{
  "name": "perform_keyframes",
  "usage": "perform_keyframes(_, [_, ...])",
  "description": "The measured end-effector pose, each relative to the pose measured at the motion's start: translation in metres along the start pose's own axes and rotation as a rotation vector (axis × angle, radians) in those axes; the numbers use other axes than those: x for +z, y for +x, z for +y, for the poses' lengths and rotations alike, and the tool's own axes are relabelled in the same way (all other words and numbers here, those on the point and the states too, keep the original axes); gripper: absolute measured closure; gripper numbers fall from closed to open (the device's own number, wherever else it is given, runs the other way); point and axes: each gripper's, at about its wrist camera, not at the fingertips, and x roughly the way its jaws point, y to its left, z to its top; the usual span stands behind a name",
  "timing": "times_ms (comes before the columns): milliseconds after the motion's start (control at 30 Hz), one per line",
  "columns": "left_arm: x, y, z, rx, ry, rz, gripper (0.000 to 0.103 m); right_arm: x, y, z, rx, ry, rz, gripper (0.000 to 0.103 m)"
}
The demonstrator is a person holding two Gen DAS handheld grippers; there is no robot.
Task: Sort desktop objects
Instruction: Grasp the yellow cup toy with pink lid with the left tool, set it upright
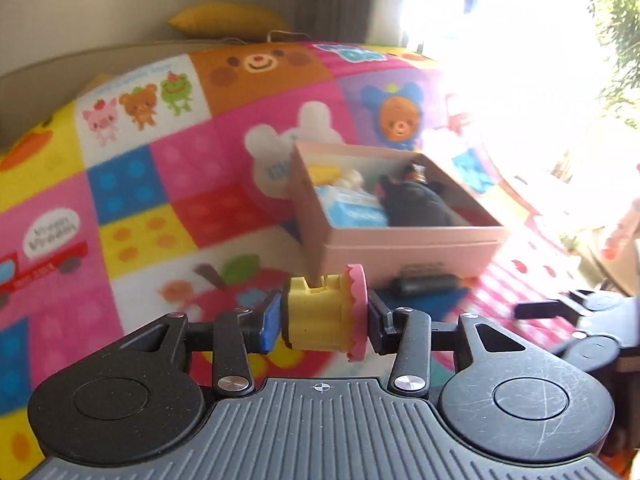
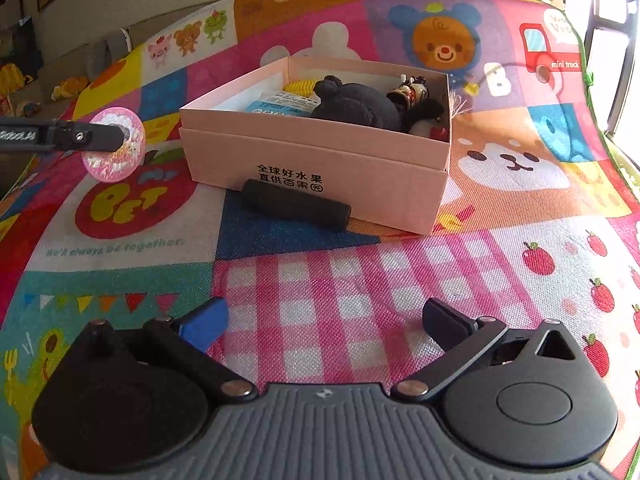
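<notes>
Yellow and ridged, with a flat pink scalloped disc at one end, the small toy [image 1: 320, 314] sits clenched between the blue pads of the left gripper [image 1: 322, 320], low in the centre of the left wrist view. It hangs above the printed mat [image 1: 132, 184], short of the pink box [image 1: 400, 248]. In the right wrist view the same toy shows at the left edge as a pink disc [image 2: 114, 148].

The pads meet it only at its two ends, so I judge a tilt or jolt could let it twist out and drop onto the mat before reaching the box. The box is thin card with tall walls; a low approach could clip the near rim and shove it.

Inside lie a dark plush [image 2: 356, 104] and a blue packet [image 2: 276, 104], soft and crowded. A matt black cylinder [image 2: 296, 204] lies against the box's front wall, likely to roll if nudged. The right gripper [image 2: 324, 324] is released, jaws spread wide over pink gingham.
</notes>
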Motion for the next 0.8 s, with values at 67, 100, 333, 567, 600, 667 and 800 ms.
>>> perform_keyframes(67, [-0.012, 0.002, -0.015, -0.094, -0.056, 0.033, 0.056, 0.000, -0.002, -0.005, 0.022, 0.026, -0.005, 0.000])
perform_keyframes(100, [-0.018, 0.007, -0.023, -0.139, -0.079, 0.053, 0.056, 0.001, -0.004, -0.008, 0.034, 0.045, -0.008, 0.000])
perform_keyframes(333, [-0.028, 0.040, -0.039, -0.218, -0.154, 0.105, 0.050, -0.002, -0.009, -0.026, -0.016, 0.180, -0.038, 0.000])
perform_keyframes(567, [-0.025, 0.028, 0.000, -0.086, -0.209, 0.038, 0.021, -0.002, -0.006, -0.019, -0.058, 0.151, -0.033, 0.000])
perform_keyframes(600, [-0.025, 0.027, 0.006, -0.057, -0.215, 0.034, 0.017, -0.002, -0.006, -0.019, -0.060, 0.149, -0.033, 0.000])
perform_keyframes(667, [-0.027, 0.025, 0.015, -0.006, -0.220, 0.028, 0.009, -0.002, -0.005, -0.018, -0.066, 0.143, -0.031, 0.000])
perform_keyframes(800, [-0.033, 0.022, 0.022, 0.037, -0.226, 0.006, 0.002, -0.002, -0.004, -0.016, -0.074, 0.135, -0.029, 0.000])
